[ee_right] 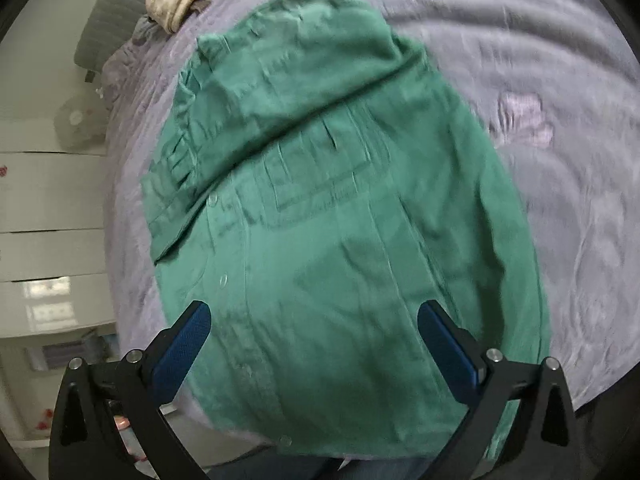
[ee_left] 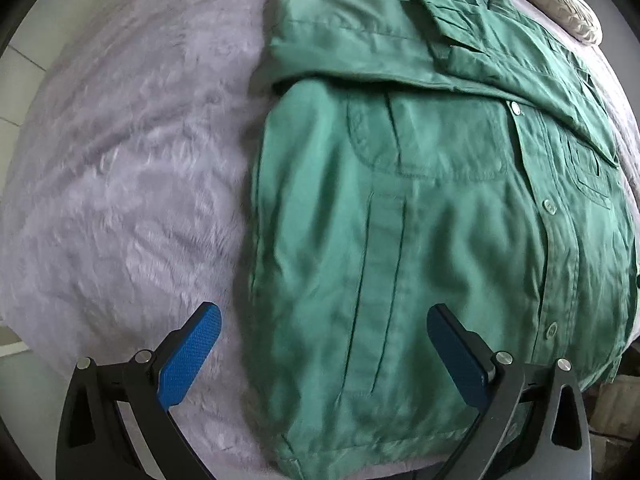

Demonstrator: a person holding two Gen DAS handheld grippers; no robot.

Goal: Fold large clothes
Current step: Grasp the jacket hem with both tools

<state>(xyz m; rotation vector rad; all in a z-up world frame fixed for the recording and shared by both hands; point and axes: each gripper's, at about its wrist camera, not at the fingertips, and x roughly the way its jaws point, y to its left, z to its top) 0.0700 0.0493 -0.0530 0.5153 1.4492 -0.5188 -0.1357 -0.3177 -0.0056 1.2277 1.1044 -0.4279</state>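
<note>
You're over a bed point(ee_left: 120, 160) with a fuzzy lilac blanket, green shirt point(ee_left: 420, 220) flat on it, sleeves already tucked in so the bottom hem faces you. Left gripper point(ee_left: 324, 356) and right gripper point(ee_right: 314, 354) both spread wide, empty, probably lining up on that hem.

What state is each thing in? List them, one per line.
Green shirt: buttoned, lying flat on the bed, sleeves folded in across the chest.
Bedspread: spread out under the shirt, lightly rippled.
Left hand-held gripper: open, holding nothing.
Right hand-held gripper: open, holding nothing.
Pillow: lying at the bed's far end.
</note>
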